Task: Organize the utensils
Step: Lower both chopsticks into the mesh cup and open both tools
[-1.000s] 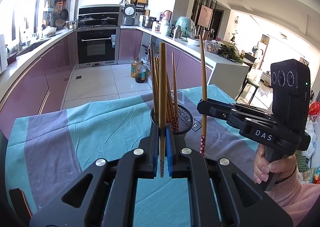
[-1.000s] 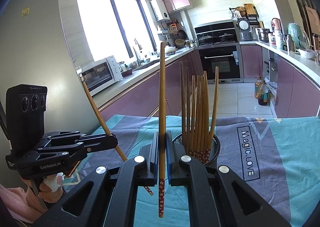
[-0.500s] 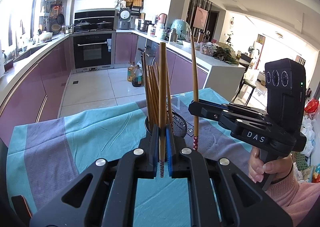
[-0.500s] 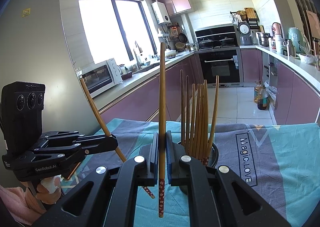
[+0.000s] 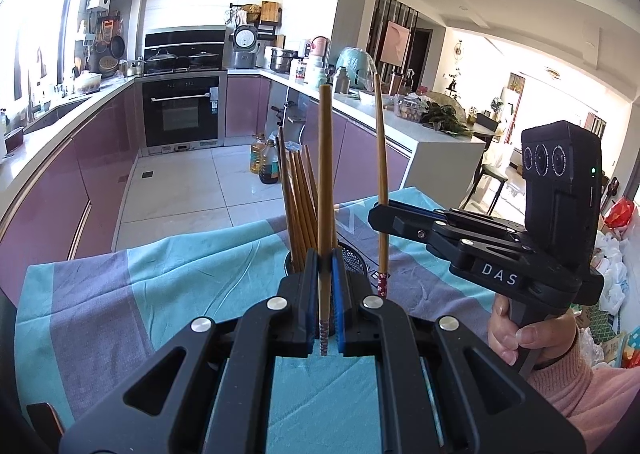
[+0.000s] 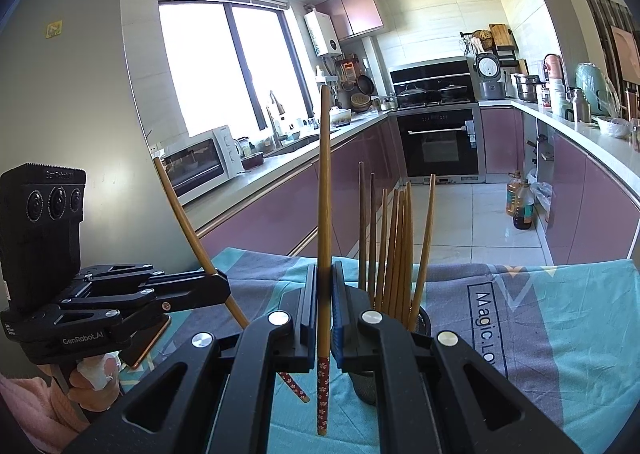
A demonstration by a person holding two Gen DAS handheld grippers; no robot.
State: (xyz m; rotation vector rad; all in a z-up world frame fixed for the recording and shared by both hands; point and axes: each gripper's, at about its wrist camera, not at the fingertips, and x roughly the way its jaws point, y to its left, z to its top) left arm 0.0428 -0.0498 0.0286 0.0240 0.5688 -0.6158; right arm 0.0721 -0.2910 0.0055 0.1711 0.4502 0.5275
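Observation:
My left gripper (image 5: 325, 274) is shut on a wooden chopstick (image 5: 325, 173) that stands upright, patterned end down. My right gripper (image 6: 324, 286) is shut on another upright chopstick (image 6: 324, 181). A black mesh holder (image 5: 354, 258) with several chopsticks (image 5: 298, 205) stands on the cloth just beyond the left gripper's fingers. In the right wrist view, the holder (image 6: 420, 320) sits just right of the fingers. The left wrist view shows the right gripper (image 5: 380, 213) close to the right of the holder. The left gripper (image 6: 218, 286) appears at the left in the right wrist view, its chopstick (image 6: 184, 213) leaning.
A teal and grey tablecloth (image 5: 160, 286) covers the table. A flat orange-edged object (image 6: 148, 342) lies on it under the left gripper. A person's hand (image 5: 520, 334) in a pink sleeve holds the right gripper. Kitchen counters (image 5: 60, 121) and an oven (image 5: 180, 113) lie beyond the table's far edge.
The holder has slid lower and nearer in both views, and the right gripper's chopstick has drifted slightly left towards it. Both grippers keep hold of their chopsticks.

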